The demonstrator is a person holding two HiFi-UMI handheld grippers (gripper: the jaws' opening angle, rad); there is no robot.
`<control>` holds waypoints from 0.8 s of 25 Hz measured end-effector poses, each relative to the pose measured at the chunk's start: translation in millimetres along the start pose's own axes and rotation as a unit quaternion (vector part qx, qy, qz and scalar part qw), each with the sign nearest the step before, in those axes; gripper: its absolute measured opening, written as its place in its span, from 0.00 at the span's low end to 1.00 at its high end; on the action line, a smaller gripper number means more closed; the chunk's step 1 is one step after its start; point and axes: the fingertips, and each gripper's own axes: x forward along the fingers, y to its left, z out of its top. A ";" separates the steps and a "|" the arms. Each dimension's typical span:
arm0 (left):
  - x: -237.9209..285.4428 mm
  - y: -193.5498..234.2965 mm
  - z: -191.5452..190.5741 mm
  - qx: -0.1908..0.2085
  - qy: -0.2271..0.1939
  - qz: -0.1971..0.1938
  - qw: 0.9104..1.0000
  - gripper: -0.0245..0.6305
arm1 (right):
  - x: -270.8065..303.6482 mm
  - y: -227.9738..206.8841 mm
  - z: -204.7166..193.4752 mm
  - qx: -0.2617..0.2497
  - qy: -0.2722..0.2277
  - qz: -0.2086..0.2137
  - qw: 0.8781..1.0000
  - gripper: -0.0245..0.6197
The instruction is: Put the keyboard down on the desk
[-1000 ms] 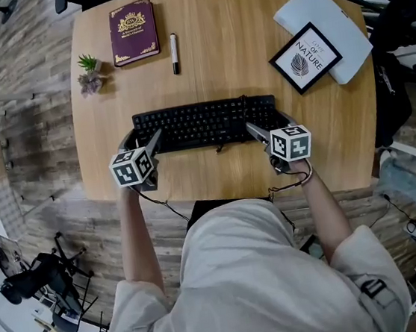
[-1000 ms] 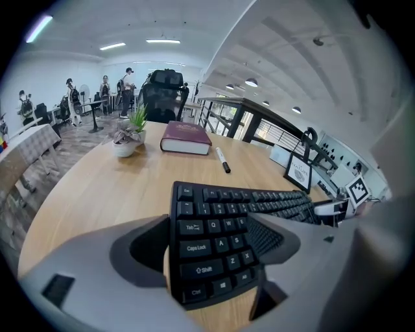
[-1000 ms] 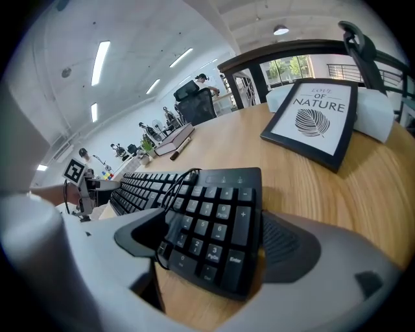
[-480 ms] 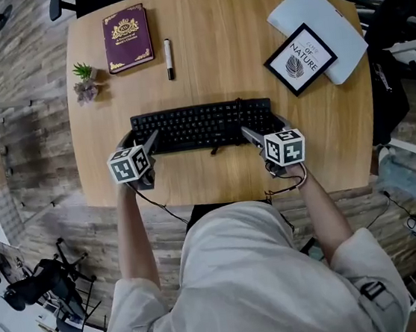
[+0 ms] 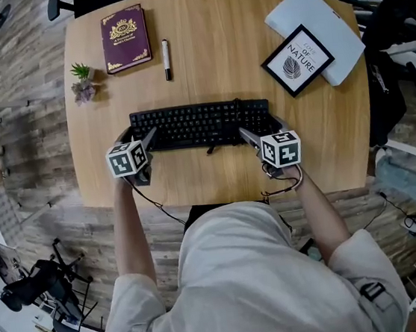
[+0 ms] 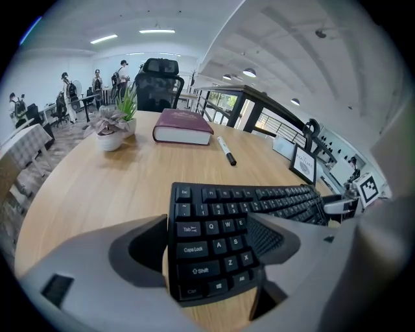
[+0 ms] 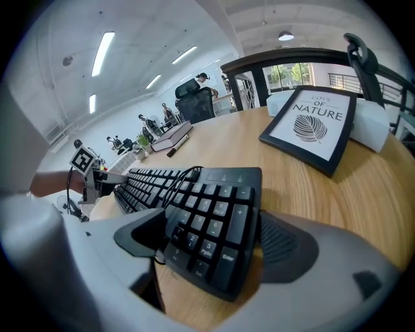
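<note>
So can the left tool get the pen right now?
Probably not yet. The left tool is clamped on the left end of the keyboard, and the pen lies beyond it, farther back on the desk. It would have to let go first.

Keyboard (image 5: 200, 124) across desk (image 5: 209, 56) middle; left tool (image 5: 141, 139), right tool (image 5: 265, 127) at its ends.

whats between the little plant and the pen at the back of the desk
The maroon book lies between the plant and the pen, apart from both. The head view shows it, and so does the left gripper view.
</note>
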 end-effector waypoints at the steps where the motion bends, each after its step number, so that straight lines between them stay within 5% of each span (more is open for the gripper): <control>1: 1.3 -0.2 0.1 0.005 0.002 0.000 1.000 0.63 | -0.4 0.0 -0.3 0.001 -0.001 -0.001 1.000 0.74; 10: -23.8 -1.0 6.3 0.007 -0.036 0.029 0.999 0.62 | -11.9 -9.5 10.1 0.028 -0.024 -0.004 0.999 0.73; 15: -42.5 -25.4 3.1 -0.045 -0.076 0.005 0.996 0.50 | -32.9 -20.5 13.7 -0.011 -0.043 -0.047 0.998 0.48; 20: -45.6 -45.5 -7.3 -0.011 -0.082 0.010 0.997 0.29 | -49.9 -14.6 10.6 -0.044 -0.053 -0.080 0.994 0.23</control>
